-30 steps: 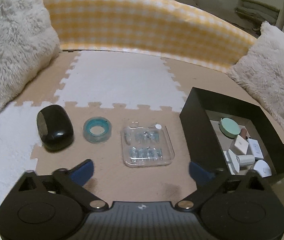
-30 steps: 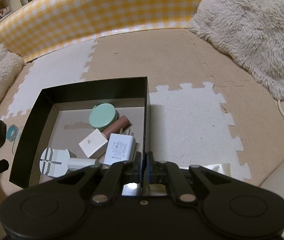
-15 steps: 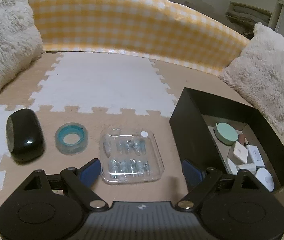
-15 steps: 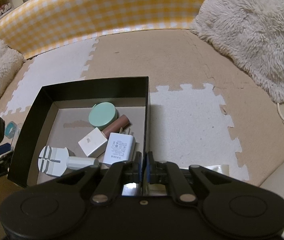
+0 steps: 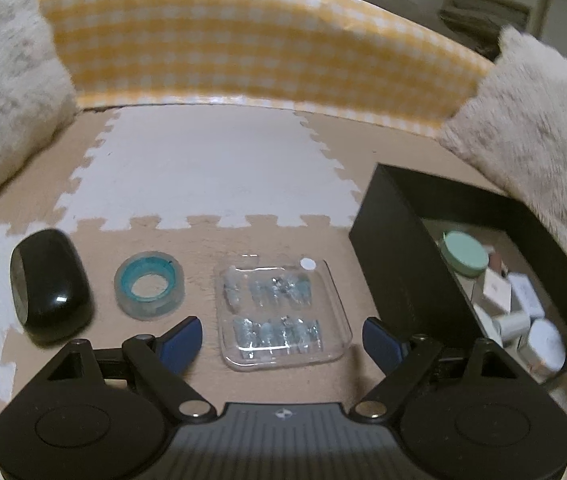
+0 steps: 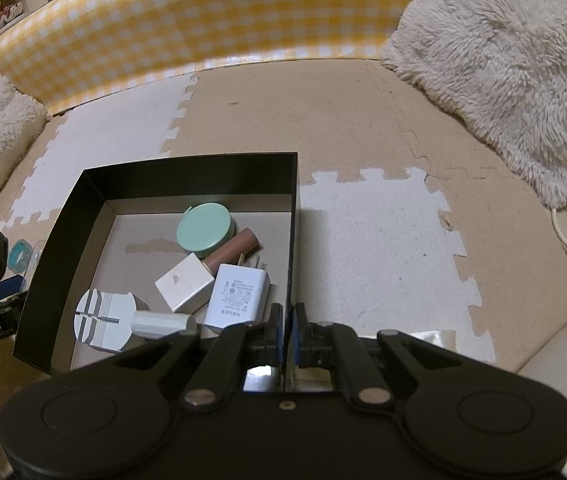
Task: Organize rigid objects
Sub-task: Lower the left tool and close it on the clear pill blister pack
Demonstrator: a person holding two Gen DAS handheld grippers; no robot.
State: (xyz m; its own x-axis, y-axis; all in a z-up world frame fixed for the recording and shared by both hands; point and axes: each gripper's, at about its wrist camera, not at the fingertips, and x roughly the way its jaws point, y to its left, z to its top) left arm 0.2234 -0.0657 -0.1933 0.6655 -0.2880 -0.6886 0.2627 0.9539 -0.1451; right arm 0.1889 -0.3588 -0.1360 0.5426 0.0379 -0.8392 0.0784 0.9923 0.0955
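My left claw (image 5: 281, 340) gapes wide, empty, around the clear case (image 5: 283, 312); I should lower squarely, then pinch its edges. My right claw (image 6: 286, 330) grips the box (image 6: 187, 168) wall.

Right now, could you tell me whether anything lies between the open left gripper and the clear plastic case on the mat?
Nothing visible does. The left gripper is open, with the clear plastic case lying flat between and just ahead of its blue fingertips. The tape roll lies to its left, the black box to its right.
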